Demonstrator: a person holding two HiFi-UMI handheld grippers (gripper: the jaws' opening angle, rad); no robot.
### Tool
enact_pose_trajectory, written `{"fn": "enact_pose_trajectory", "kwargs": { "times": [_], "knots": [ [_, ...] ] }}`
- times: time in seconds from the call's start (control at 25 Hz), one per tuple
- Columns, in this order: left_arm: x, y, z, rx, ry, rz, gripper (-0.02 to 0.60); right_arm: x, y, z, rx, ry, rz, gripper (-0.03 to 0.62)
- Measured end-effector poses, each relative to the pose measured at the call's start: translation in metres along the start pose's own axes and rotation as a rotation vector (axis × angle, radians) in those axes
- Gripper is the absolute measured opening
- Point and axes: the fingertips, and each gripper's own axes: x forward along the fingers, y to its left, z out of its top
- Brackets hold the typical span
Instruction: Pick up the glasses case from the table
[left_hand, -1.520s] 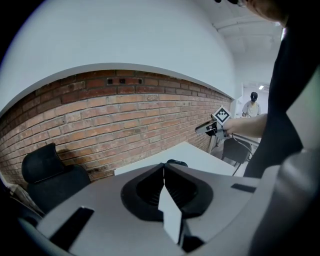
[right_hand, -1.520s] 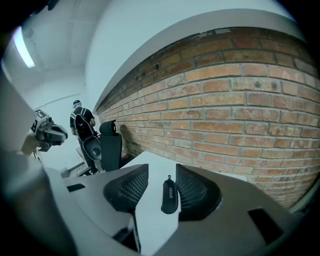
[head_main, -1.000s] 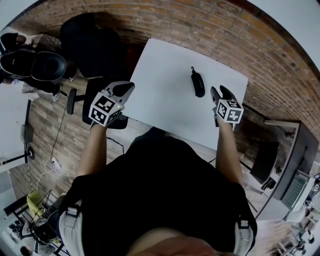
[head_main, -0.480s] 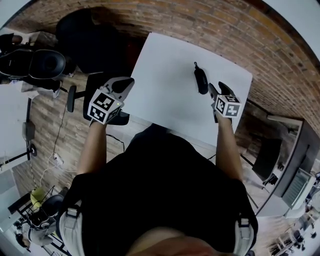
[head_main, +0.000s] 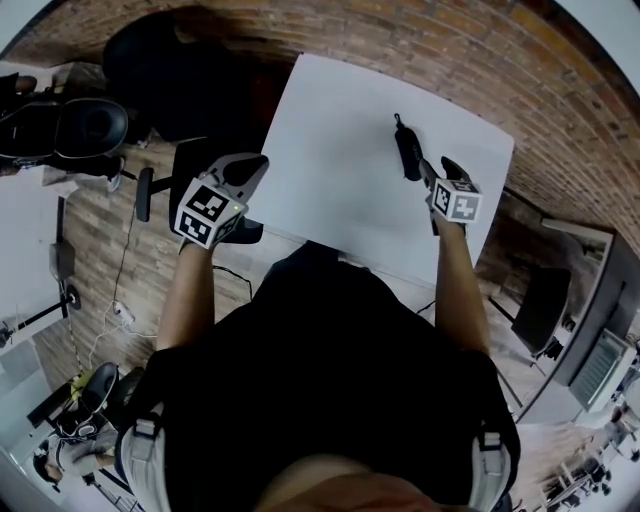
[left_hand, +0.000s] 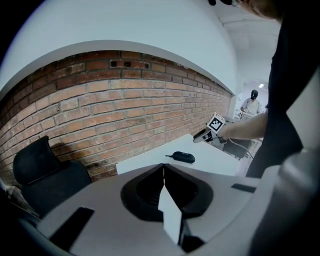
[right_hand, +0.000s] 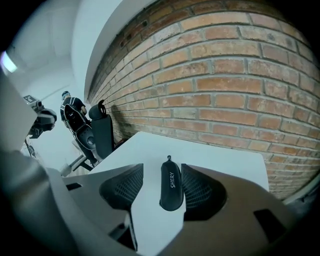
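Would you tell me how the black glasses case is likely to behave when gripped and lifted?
The glasses case looks like a firm rounded shell, so it probably keeps its shape when squeezed. Its smooth curved sides might slip or roll slightly on the white table. Being slim, it is likely light.

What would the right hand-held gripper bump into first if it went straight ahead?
Probably the glasses case on the table. It lines up between the jaws of the right hand-held gripper, which have just been opening and don't touch it.
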Motion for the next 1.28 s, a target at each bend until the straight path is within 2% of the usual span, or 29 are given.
{"fn": "enact_pose_trajectory", "kwargs": {
  "times": [0.36, 0.64, 1.28],
  "knots": [
    [0.011, 0.012, -0.017, -0.010, 0.028, -0.027, 0.009, 0.030, -0.003, -0.021, 0.005, 0.056, -0.012, 0.246],
    [0.015, 0.008, -0.016, -0.012, 0.032, -0.038, 0.009, 0.036, -0.013, -0.025, 0.016, 0.034, -0.024, 0.250],
    [0.031, 0.019, -0.033, -0.041, 0.059, -0.054, 0.009, 0.078, -0.021, -0.049, 0.030, 0.085, -0.025, 0.275]
  ]
}}
